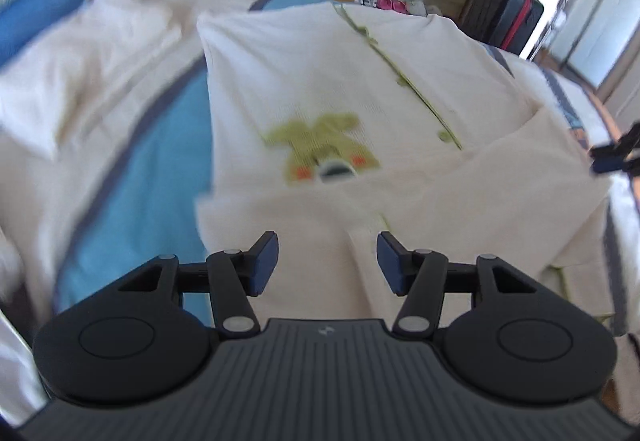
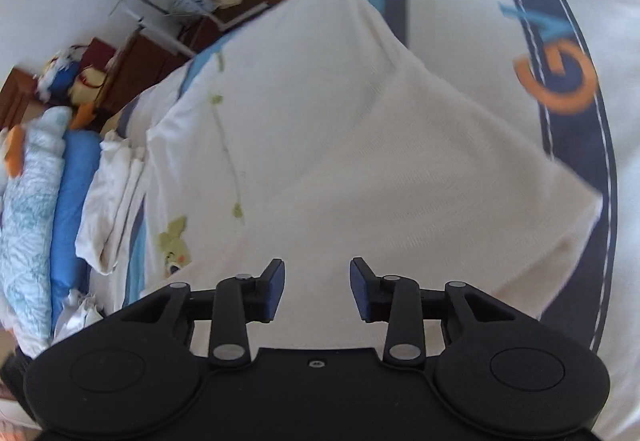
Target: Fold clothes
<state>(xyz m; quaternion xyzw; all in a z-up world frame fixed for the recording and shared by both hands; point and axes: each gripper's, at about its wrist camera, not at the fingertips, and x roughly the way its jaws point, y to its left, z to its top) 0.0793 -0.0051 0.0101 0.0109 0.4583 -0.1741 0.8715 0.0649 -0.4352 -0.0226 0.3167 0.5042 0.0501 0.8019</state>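
Two piles flank cream cardigan (image 1: pixel 340 89): white clothes (image 1: pixel 80 53), blue quilt (image 2: pixel 74 201).

You see a cream cardigan (image 1: pixel 320 81) with a thin green vine line, green buttons and a yellow-green animal patch with orange cheeks. Your bedcover (image 2: pixel 460 1) is white with navy stripes, a light-blue band and an orange letter. Both grippers (image 1: pixel 326 261) (image 2: pixel 317 289) are black with dark-blue pads.

both wrist views above cardigan (image 1: pixel 320 89), looking down
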